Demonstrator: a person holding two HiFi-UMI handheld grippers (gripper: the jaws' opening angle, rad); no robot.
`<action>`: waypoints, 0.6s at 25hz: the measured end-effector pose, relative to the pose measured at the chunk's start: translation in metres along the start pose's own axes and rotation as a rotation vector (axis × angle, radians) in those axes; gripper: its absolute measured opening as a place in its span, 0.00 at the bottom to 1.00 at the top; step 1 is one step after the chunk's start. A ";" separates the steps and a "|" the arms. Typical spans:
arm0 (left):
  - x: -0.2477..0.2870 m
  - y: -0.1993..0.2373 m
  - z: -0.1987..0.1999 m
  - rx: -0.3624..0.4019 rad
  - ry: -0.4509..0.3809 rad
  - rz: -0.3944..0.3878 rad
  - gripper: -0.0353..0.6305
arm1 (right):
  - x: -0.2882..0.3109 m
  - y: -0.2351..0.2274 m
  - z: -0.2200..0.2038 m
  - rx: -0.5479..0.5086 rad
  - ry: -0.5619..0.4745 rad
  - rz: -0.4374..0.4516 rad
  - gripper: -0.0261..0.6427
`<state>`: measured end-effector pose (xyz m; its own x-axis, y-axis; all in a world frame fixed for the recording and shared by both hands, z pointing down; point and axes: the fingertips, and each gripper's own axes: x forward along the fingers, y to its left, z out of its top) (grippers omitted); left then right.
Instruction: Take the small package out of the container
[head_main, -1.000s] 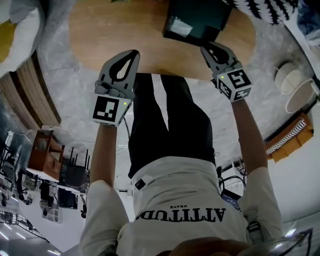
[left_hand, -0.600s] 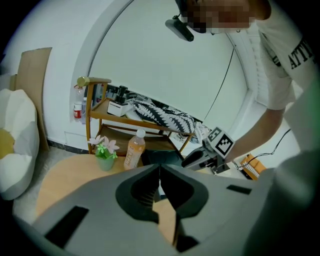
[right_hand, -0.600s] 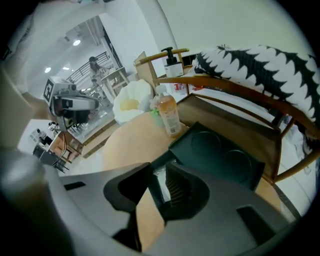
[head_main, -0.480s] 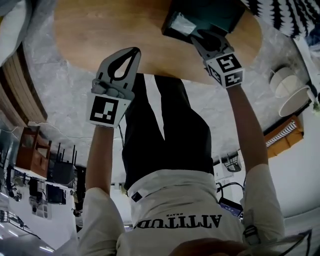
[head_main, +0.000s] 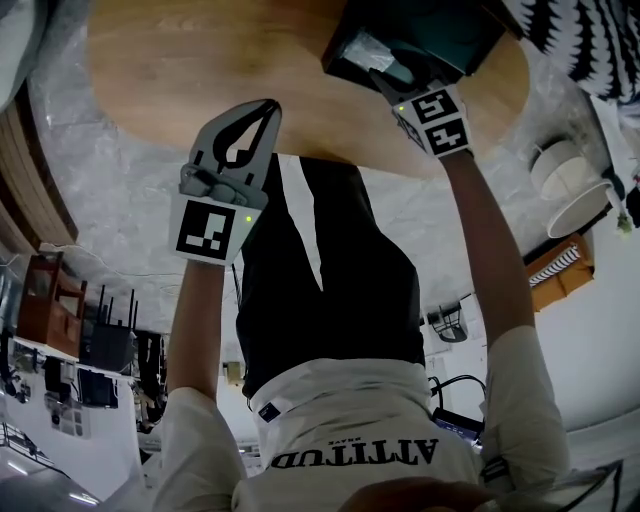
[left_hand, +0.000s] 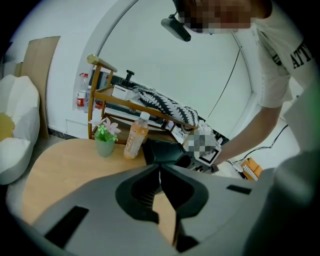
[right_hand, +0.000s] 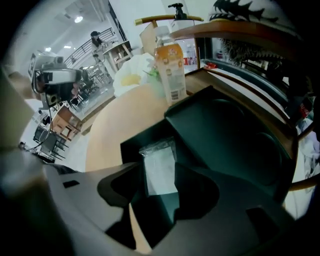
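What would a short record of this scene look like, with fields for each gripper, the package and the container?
left gripper: shut, empty, above the near edge of the table
right gripper: open, jaws have just been opening, package seen between them, not gripped
package: clear, lying in the container
container: dark, open, on the table
nearby: bottle beside the container, plant beside the bottle

Bare tabletop (left_hand: 60, 165) lies left of the container (right_hand: 225, 135); bottle (right_hand: 170, 70) and shelf (right_hand: 235, 30) crowd behind it
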<state>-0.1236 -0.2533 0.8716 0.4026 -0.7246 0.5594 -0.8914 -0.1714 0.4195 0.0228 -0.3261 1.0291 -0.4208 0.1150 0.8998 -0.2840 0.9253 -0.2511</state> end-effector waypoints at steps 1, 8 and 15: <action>0.001 0.000 -0.002 -0.008 -0.001 0.001 0.09 | 0.005 0.000 -0.003 -0.005 0.015 0.002 0.38; 0.004 0.002 -0.016 -0.053 0.004 0.009 0.09 | 0.034 -0.005 -0.018 -0.040 0.099 0.006 0.46; 0.000 0.010 -0.024 -0.082 0.008 0.026 0.09 | 0.042 -0.009 -0.021 -0.149 0.114 -0.057 0.37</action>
<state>-0.1275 -0.2391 0.8937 0.3818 -0.7223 0.5767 -0.8816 -0.0973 0.4619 0.0258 -0.3218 1.0770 -0.3049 0.0933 0.9478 -0.1703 0.9738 -0.1506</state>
